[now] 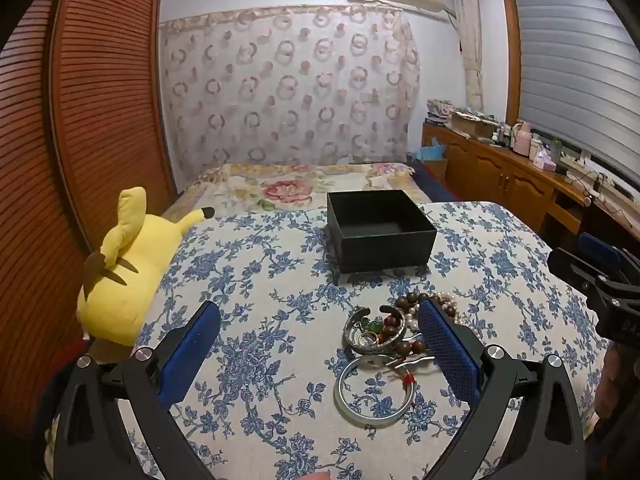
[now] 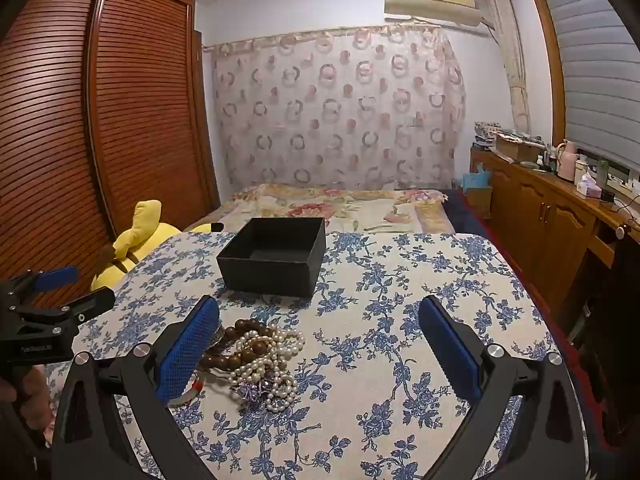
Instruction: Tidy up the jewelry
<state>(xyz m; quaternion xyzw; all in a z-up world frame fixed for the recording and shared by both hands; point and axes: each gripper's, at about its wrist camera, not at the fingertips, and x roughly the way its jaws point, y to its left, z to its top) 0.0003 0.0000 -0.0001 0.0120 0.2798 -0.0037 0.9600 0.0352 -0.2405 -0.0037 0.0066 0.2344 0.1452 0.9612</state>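
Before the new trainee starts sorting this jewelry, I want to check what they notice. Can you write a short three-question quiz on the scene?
1. True or false: the black box already holds jewelry.
2. Which lies nearest the left gripper? A) pearl necklace B) silver bangle C) yellow plush toy
3. Fill in: both the left gripper and the right gripper have their fingers ____.

Key:
1. False; its visible inside looks bare, and the jewelry pile sits on the floral cloth in front of the box.
2. B
3. open, holding nothing.
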